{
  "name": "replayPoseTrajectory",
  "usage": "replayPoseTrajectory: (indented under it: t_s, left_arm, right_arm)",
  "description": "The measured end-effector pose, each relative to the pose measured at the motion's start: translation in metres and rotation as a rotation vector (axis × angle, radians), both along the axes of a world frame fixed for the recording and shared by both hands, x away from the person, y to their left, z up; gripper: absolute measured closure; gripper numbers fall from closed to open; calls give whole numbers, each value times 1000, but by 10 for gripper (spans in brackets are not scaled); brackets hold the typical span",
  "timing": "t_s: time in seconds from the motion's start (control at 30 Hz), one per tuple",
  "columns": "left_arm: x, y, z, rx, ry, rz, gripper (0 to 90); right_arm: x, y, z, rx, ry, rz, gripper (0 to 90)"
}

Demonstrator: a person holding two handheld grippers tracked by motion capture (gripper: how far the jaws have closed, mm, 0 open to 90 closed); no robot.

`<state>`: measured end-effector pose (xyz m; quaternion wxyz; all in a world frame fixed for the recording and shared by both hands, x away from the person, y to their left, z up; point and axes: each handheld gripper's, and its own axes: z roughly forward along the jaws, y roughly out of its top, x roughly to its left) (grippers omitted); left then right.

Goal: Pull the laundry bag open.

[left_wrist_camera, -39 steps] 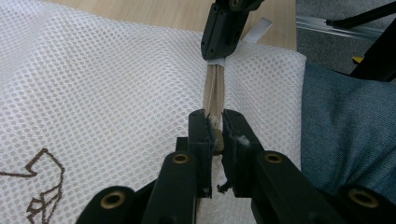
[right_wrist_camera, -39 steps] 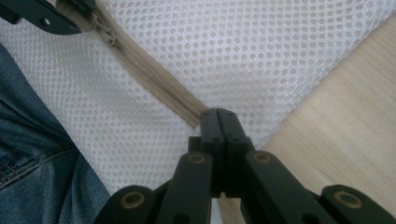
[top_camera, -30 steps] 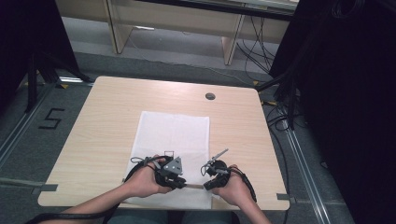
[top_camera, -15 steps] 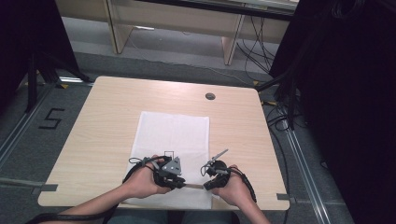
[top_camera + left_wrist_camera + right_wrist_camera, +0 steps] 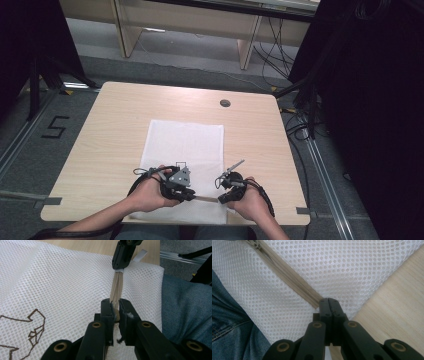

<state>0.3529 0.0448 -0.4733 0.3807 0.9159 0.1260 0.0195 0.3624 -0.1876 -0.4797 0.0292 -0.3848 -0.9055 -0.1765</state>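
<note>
A white mesh bag [image 5: 182, 145] lies flat on the wooden table [image 5: 110, 130], its beige zipper [image 5: 205, 198] running along the near edge. My left gripper [image 5: 191, 196] is shut on the zipper's pull [image 5: 115, 315], which sits pinched between its jaws. From there the zipper tape [image 5: 116, 287] runs taut to my right gripper [image 5: 123, 257]. My right gripper [image 5: 329, 302] is shut on the zipper's end, near the bag's corner. In the right gripper view the closed zipper [image 5: 284, 271] leads away to the upper left. The two grippers sit close together and point at each other.
A brown outline logo [image 5: 32, 327] is stitched on the mesh. A round cable hole [image 5: 225, 103] sits at the table's far side. The person's jeans [image 5: 185, 307] show just past the near table edge. Bare wood [image 5: 394, 305] lies right of the bag.
</note>
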Motion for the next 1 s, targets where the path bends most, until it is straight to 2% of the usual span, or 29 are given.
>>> replayPoseTrajectory:
  t_s: [0.03, 0.07, 0.1, 0.27, 0.33, 0.37, 0.43, 0.67, 0.87, 0.9, 1.0]
  left_arm:
    - [-1, 0, 0, -2, 13, 13, 820]
    - [-1, 0, 0, 8, 1, 11, 820]
    - [-1, 1, 1, -4, 14, 14, 820]
    - [-1, 8, 1, 8, 3, 12, 820]
    - [-2, 9, 1, -16, 27, 29, 820]
    - [0, 10, 2, 6, -4, 10, 820]
    - [-2, 9, 1, -5, 12, 24, 820]
    - [-2, 10, 3, 17, -4, 5, 820]
    - [-3, 15, 1, 4, 18, 17, 820]
    - [-3, 15, 1, 0, 17, 18, 820]
    - [-3, 16, 3, 0, 11, 17, 820]
  right_arm:
    - [0, 0, 0, 1, 2, -1, 900]
    - [0, 0, 0, 1, 2, -1, 900]
    - [0, 0, 0, 1, 0, -1, 900]
    - [2, -1, -1, 7, -15, 15, 900]
    - [1, -1, 0, -5, 1, -3, 900]
    - [1, 0, 0, -7, 1, -6, 900]
    - [1, 0, 0, -7, 1, -6, 900]
    - [1, 0, -1, 5, 2, -5, 900]
    - [1, -1, -1, 8, 0, 0, 900]
    - [0, 0, 0, 9, 11, -7, 900]
    - [1, -1, 0, 2, 0, 0, 900]
